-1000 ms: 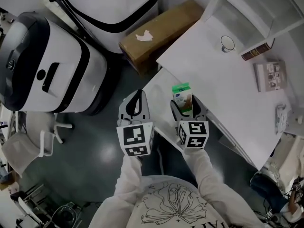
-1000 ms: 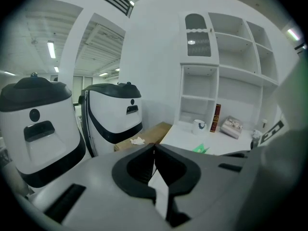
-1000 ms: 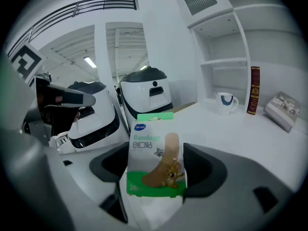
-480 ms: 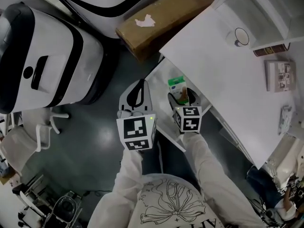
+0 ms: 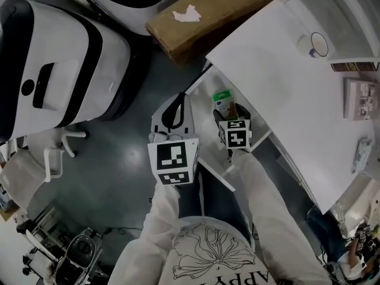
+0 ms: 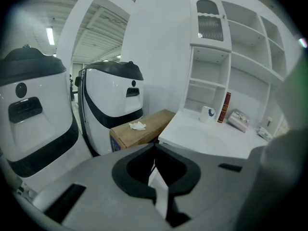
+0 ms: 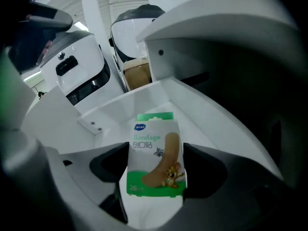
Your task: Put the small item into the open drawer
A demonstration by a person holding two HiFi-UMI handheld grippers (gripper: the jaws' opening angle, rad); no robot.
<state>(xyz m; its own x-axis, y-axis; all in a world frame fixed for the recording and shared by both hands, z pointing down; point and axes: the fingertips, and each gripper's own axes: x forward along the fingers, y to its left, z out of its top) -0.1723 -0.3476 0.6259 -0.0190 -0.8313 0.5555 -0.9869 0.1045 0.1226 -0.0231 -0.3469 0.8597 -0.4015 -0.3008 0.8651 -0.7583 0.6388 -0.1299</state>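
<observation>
- right gripper (image 5: 229, 115): jaws clamped on the flat sides of the bandage box (image 7: 155, 155), one pad on each side. nothing else sits between them.
- bandage box: a small, thin carton with a glossy print, green bands at top and bottom and a tan plaster drawn across it. its long axis runs along the jaws and points away from me, with the printed face toward the gripper's camera.
- open drawer (image 5: 205, 107): a smooth white tray with low straight walls, pulled out from under the white desk top (image 5: 285, 82). the box hangs over the drawer's bare floor, inside its walls. i cannot tell whether the box touches the floor.
- key relation: the drawer floor lies directly below and ahead of the held box, so i judge that only a short lowering and a release remain.
- left gripper (image 5: 176, 108): jaws shut together on nothing. it hangs outside the drawer on its left, over the dark floor, farther from the box than the right gripper.
- surroundings: a matt brown cardboard carton (image 5: 214, 10) lies beyond the drawer.
</observation>
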